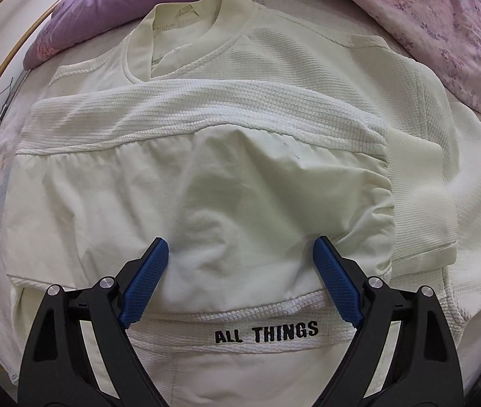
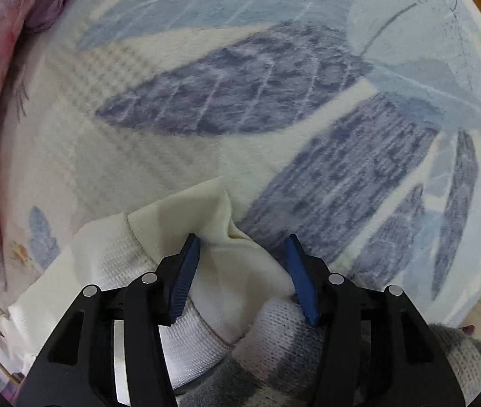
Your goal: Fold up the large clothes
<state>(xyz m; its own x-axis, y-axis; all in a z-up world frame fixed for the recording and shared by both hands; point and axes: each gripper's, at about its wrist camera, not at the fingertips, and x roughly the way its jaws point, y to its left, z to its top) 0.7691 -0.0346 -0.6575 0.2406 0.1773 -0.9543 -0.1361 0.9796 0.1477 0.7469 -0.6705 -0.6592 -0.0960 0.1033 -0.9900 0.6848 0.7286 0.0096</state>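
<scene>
Now we see the pale shirt lying partly folded on the bed, near the purple quilt. Our left tongs hang open over it. Our right tongs sit open around one sleeve.

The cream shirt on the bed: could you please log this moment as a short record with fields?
garment: cream shirt, partly folded, collar away from the camera
lettering: ALL THINGS on a ribbed band
surface: leaf-print bedsheet
left gripper: open over the shirt
right gripper: open, shirt fabric between its fingers
nearby: purple floral quilt
</scene>
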